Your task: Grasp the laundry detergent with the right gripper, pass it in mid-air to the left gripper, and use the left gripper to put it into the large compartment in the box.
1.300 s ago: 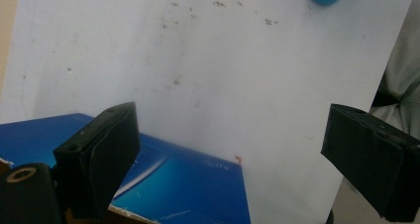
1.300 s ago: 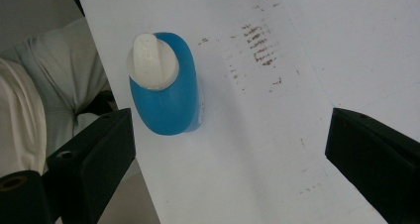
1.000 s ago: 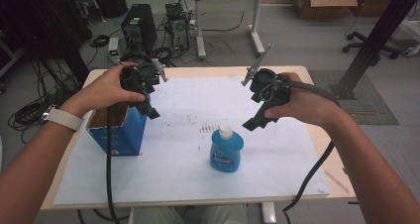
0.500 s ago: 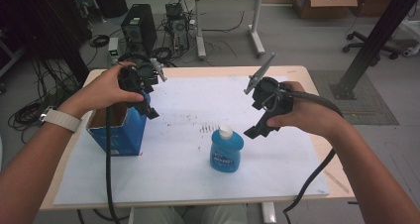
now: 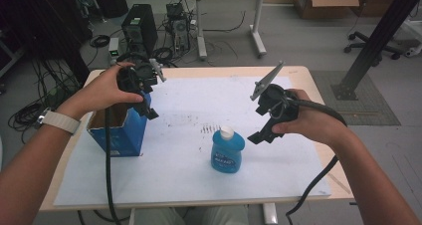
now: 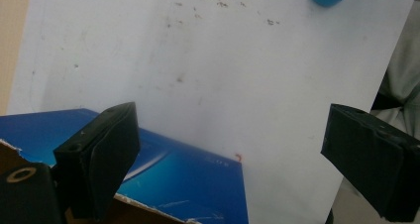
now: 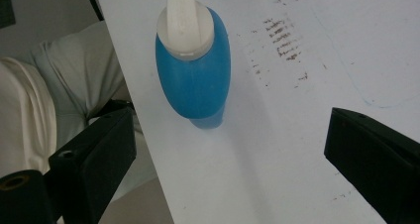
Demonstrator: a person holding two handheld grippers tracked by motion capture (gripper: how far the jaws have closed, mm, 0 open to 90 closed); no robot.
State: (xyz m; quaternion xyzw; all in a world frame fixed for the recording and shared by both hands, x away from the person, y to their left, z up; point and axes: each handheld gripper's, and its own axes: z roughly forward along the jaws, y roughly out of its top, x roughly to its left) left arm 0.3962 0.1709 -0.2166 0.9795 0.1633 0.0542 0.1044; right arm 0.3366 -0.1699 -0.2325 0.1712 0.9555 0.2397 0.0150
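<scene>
- White paper [image 5: 189, 155] covers my wooden desk [image 5: 308, 80].
- Blue plastic bottle with a white cap [image 5: 227, 150] stands upright near the front edge.
- Right claw [image 7: 233, 159] hovers above it, spread wide, gripping nothing.
- Left claw [image 6: 233, 154] hangs wide over the open blue cardboard box [image 5: 119, 133].

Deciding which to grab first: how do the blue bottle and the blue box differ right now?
The blue bottle is rounded plastic with its white cap shut; the blue box is square-sided cardboard, open at the top. The bottle stands near the sheet's middle, below the right gripper; the box sits at the sheet's left edge, under the left gripper. Both are blue, upright and ungrasped.
</scene>
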